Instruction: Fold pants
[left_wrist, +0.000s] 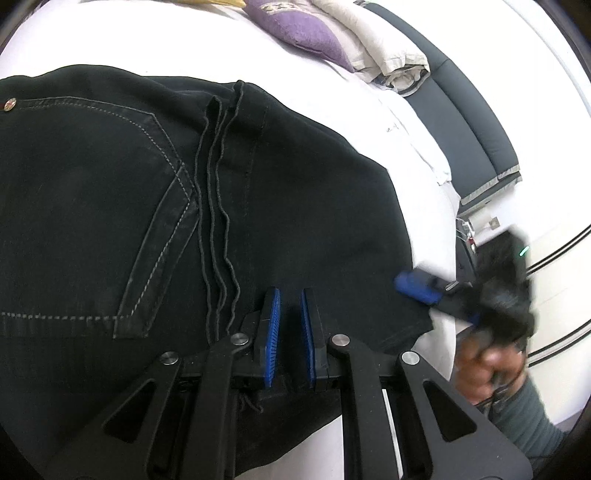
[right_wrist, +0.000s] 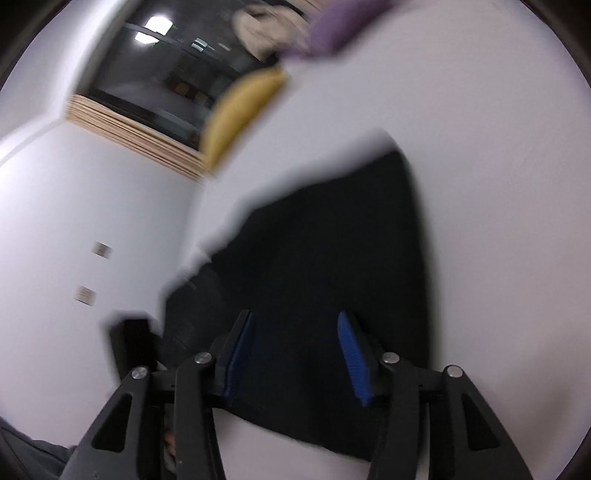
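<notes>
Angling down over black pants (left_wrist: 110, 206), left gripper (left_wrist: 290, 295) nearly closed, right gripper (right_wrist: 295, 325) parted

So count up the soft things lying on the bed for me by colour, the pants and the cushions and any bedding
Black: 1, the pants
Purple: 1, a cushion
Yellow: 1, a cushion
Beige: 1, a folded blanket
Total: 4
</notes>
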